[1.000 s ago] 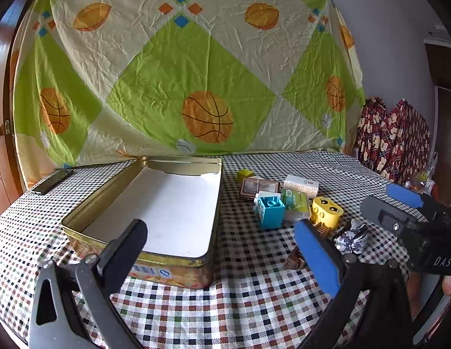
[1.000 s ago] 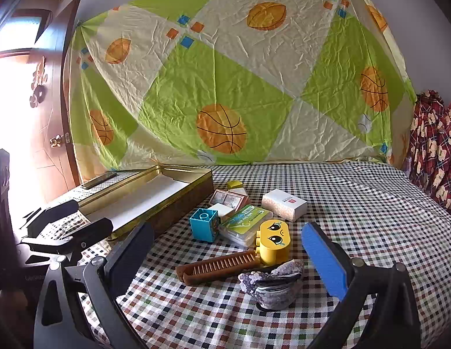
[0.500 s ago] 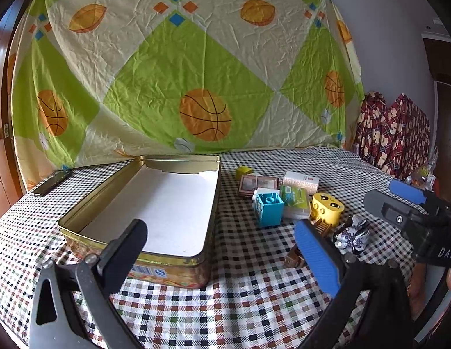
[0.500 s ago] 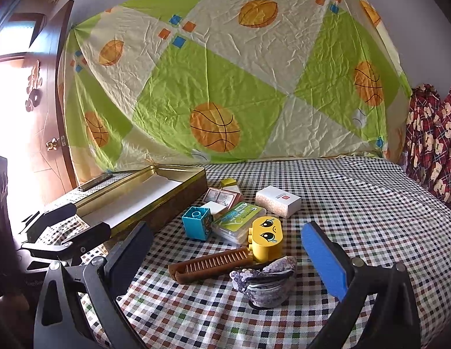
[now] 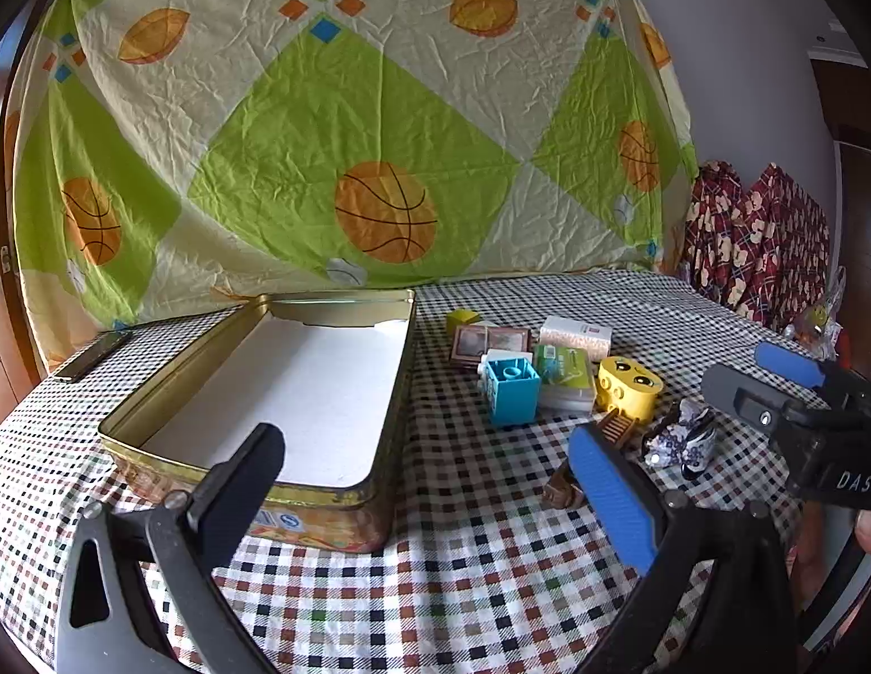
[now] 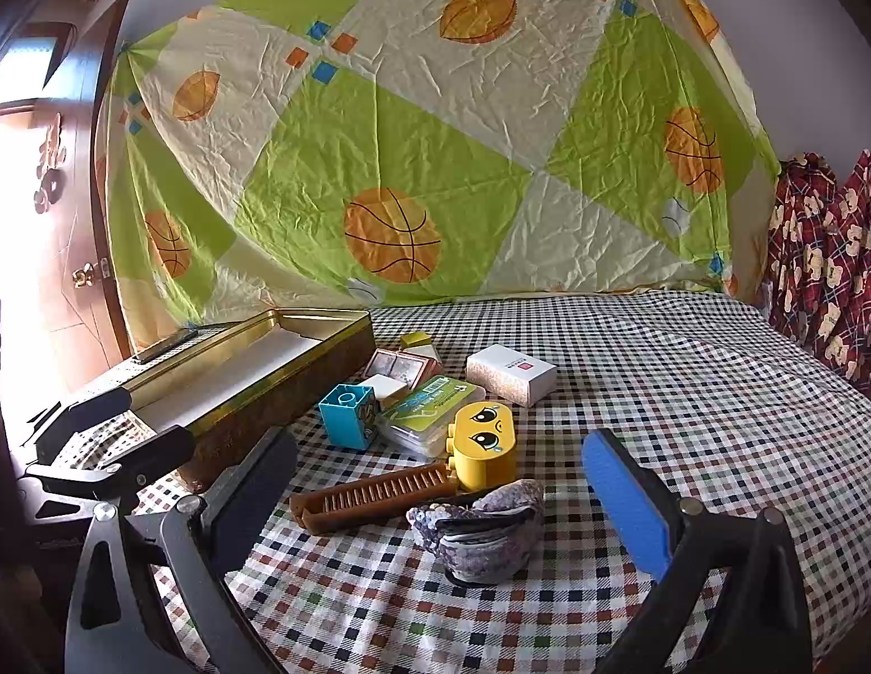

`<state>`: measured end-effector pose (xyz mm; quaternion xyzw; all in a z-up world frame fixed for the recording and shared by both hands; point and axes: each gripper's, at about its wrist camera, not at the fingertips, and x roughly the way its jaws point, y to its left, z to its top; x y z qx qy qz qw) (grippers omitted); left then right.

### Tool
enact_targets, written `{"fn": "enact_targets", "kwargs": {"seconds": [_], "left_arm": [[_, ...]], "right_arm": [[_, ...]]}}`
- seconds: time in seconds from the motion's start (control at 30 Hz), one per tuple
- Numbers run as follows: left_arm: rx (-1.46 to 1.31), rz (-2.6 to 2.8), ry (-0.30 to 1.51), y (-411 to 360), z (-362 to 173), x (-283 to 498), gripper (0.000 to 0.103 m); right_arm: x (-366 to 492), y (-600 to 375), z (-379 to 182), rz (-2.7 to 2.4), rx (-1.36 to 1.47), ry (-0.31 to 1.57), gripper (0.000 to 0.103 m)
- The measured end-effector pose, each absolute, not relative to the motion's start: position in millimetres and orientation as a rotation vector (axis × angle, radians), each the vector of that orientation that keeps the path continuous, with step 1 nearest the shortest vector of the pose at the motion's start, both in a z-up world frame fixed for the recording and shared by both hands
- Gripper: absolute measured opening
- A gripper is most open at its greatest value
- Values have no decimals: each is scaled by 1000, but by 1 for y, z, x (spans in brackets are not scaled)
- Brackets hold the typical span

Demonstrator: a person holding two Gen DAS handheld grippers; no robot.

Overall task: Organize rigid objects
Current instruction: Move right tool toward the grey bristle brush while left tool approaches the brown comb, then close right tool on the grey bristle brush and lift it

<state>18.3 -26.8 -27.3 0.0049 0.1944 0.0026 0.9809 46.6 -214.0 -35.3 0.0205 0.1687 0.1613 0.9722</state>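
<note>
on the left, my left gripper [image 5: 424, 486] hangs spread wide and empty over the near corner of the tin [image 5: 390, 432], and over the last second its view has hardly shifted, only drifting a touch so the tin sits a little lower and nearer. the tin itself is open, its white floor bare, with nothing in it yet. right of it the pile lies as it did: the blue block [image 6: 348, 415] nearest the tin, the green case [image 6: 429, 410] touching it, the picture tile [image 6: 400, 364] and white box [image 6: 511, 373] farther back, the yellow block [image 6: 483, 443] with the brown comb [image 6: 373, 497] butting against it, and the shell [image 6: 480, 528] nearest me. the real change is on the right: my right gripper [image 6: 438, 483], fingers spread and holding nothing, has eased forward and down, so the shell and comb have grown and now sit between its fingers but not touched. i read that as the approach for a first pick, most likely the shell or the yellow block. nothing is sorted so far; the whole task is ahead.
</note>
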Motion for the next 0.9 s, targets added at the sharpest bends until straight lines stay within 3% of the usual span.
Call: {"fn": "enact_targets", "kwargs": {"seconds": [0.57, 0.8, 0.9], "left_arm": [[52, -54, 426, -51, -33, 30, 103], [18, -107, 456, -56, -26, 43, 103], [26, -112, 467, -62, -24, 51, 103]], "right_arm": [[68, -224, -58, 272, -11, 447, 101], [83, -222, -59, 301, -60, 530, 83], [89, -219, -59, 327, -88, 568, 83]]}}
